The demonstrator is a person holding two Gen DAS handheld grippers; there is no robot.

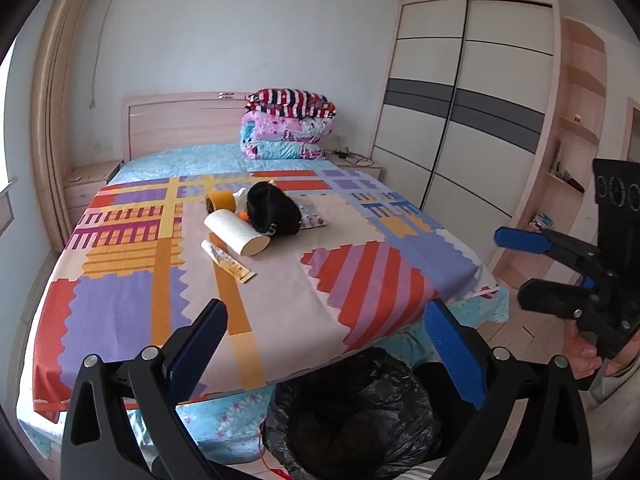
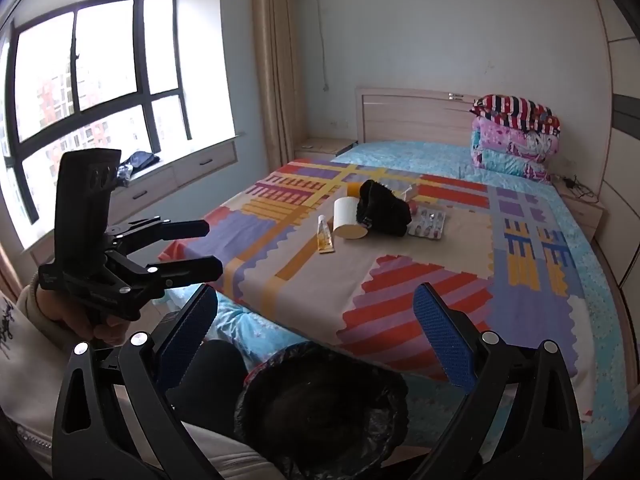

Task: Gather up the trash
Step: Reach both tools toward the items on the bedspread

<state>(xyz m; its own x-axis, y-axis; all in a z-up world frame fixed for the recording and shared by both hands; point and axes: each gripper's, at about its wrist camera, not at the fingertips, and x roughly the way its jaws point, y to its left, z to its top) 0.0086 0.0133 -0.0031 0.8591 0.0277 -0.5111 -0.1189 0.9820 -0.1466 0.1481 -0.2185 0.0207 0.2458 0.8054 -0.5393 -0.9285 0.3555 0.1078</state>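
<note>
Lowest in both views sits the black-bagged round trash bin, and above it we hold the left gripper and right gripper with jaws apart, both empty. We judge the risk is reach: the trash, a white paper roll, flat yellow-ended tube, fuzzy black bundle and silver blister pack, clusters mid-frame on the soft patchwork bedspread, so the roll may roll away. Beyond, folded quilts against the headboard.

Both the left hand-held gripper and right hand-held gripper are held spread wide, gripping nothing.
</note>
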